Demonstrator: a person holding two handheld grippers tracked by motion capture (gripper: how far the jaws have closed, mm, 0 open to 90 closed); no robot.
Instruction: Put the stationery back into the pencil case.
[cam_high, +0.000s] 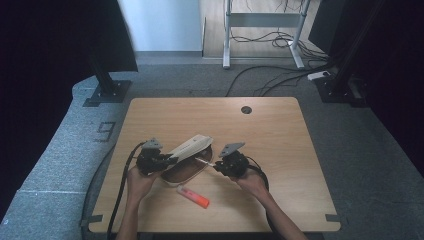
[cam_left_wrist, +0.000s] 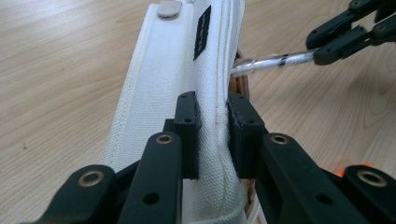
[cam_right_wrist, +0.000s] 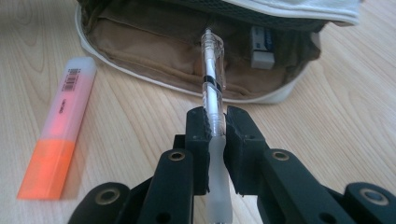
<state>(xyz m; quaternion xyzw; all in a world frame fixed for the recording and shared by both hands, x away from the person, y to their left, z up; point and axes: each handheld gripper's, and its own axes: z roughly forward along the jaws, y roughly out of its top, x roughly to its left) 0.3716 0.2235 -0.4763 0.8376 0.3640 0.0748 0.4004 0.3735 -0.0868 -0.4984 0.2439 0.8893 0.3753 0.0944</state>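
Note:
A white canvas pencil case (cam_high: 190, 148) with a brown lining lies open at the table's front middle. My left gripper (cam_high: 159, 161) is shut on its raised white lid (cam_left_wrist: 187, 70), holding it up. My right gripper (cam_high: 220, 166) is shut on a clear pen (cam_right_wrist: 213, 88), whose tip points into the open case (cam_right_wrist: 187, 51). The same pen (cam_left_wrist: 271, 61) reaches the case's edge in the left gripper view, with the right gripper (cam_left_wrist: 343, 39) behind it. A white eraser (cam_right_wrist: 262, 52) sits inside the case.
An orange highlighter (cam_high: 193, 196) lies on the table just in front of the case, also seen as the highlighter (cam_right_wrist: 58, 126) left of my right gripper. A cable hole (cam_high: 246, 109) sits at the table's far side. Bare wood lies to the left, right and back.

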